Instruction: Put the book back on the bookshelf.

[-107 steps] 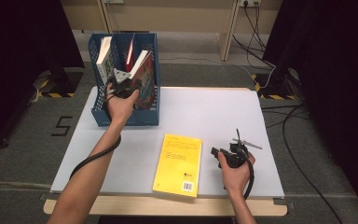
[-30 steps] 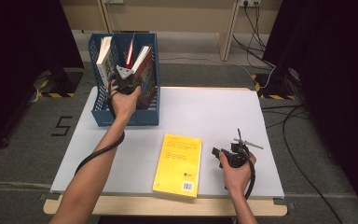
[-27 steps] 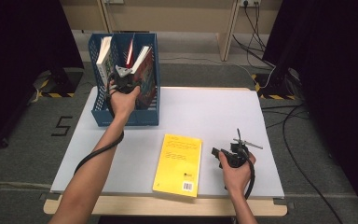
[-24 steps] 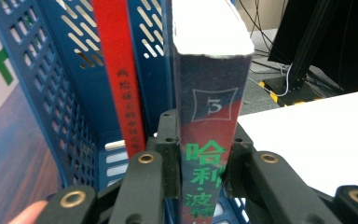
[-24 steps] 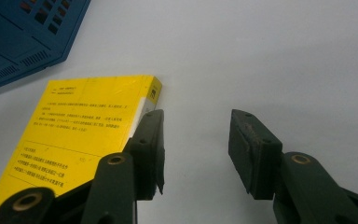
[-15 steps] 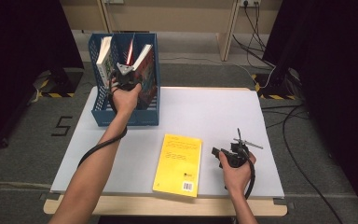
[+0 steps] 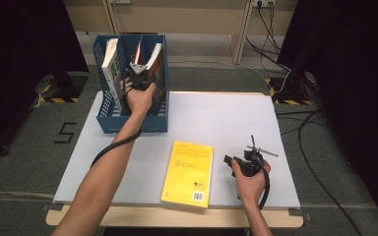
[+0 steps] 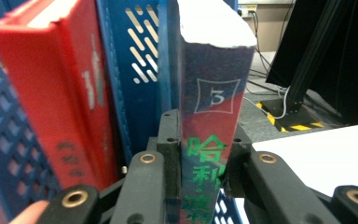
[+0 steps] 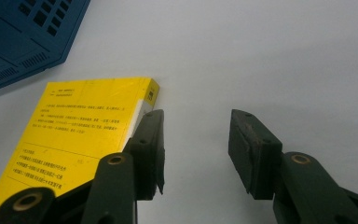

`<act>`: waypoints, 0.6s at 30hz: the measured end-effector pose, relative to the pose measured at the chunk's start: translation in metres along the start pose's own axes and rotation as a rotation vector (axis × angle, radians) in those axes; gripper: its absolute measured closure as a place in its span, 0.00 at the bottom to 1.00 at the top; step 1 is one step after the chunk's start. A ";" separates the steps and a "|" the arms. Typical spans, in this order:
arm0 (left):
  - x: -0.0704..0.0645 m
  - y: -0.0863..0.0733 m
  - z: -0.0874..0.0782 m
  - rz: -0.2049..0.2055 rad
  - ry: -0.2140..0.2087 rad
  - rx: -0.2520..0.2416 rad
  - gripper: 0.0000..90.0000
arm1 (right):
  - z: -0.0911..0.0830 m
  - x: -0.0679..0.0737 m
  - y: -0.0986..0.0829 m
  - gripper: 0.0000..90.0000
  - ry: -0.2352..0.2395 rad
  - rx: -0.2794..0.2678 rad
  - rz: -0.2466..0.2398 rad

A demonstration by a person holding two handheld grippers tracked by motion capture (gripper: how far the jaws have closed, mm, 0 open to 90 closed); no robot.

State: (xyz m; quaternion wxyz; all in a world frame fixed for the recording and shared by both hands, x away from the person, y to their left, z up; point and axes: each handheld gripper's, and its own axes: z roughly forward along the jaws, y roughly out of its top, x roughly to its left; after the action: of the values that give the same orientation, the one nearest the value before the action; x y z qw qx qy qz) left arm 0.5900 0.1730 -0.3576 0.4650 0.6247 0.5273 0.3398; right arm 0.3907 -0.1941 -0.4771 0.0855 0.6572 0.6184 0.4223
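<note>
A: Blue plastic all round it: the file rack (image 7: 109, 123) stands at the far left corner of the worktop (image 7: 236, 118), and the left gripper (image 8: 204, 154) is inside it, jaws clamped on the spine of the book with green characters (image 8: 209, 116).

B: Where exactly does that book sit?

A: In the rack's right-hand section, leaning a little, with a red book (image 8: 56, 88) just beside it and a white-edged book (image 7: 109, 59) in the left section.

B: And the other hand?

A: The right gripper (image 9: 196, 154) rests low over the worktop near its front edge, jaws apart and holding nothing, just beside the yellow book (image 7: 188, 172) lying flat.

B: What worries you from here?

A: The grip is narrow, on the spine only. I'd guess that if the book is moved at an angle, its corner may catch the rack's divider and the whole rack may tip or slide, since nothing steadies it.

B: Could the book slip?

A: Possibly. A glossy cover pinched near one end may pivot between the pads and drop against the red one.
</note>
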 end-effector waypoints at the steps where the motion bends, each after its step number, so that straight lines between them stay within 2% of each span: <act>1: 0.000 0.000 0.001 -0.004 -0.007 0.002 0.82 | 0.000 0.000 0.000 0.63 -0.001 -0.004 0.000; 4: -0.001 0.001 0.002 -0.008 -0.021 0.002 0.82 | -0.001 0.000 0.000 0.63 -0.003 -0.002 -0.002; 8: -0.007 0.002 0.005 0.010 -0.055 0.004 0.82 | 0.000 0.000 0.000 0.63 -0.001 0.002 -0.001; 11: -0.010 0.000 0.006 0.000 -0.064 -0.003 0.81 | 0.000 0.000 0.000 0.63 -0.002 0.003 -0.002; 14: -0.010 0.001 0.006 0.004 -0.085 -0.004 0.78 | 0.000 0.000 0.000 0.63 -0.002 -0.002 -0.006; 18: -0.010 -0.001 0.003 0.025 -0.076 -0.011 0.74 | 0.000 0.001 0.000 0.63 0.001 0.004 -0.001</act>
State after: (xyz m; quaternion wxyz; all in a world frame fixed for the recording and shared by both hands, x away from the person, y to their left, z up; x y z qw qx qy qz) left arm 0.5907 0.1621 -0.3587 0.4838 0.6413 0.4994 0.3244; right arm 0.3902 -0.1930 -0.4768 0.0840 0.6568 0.6197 0.4213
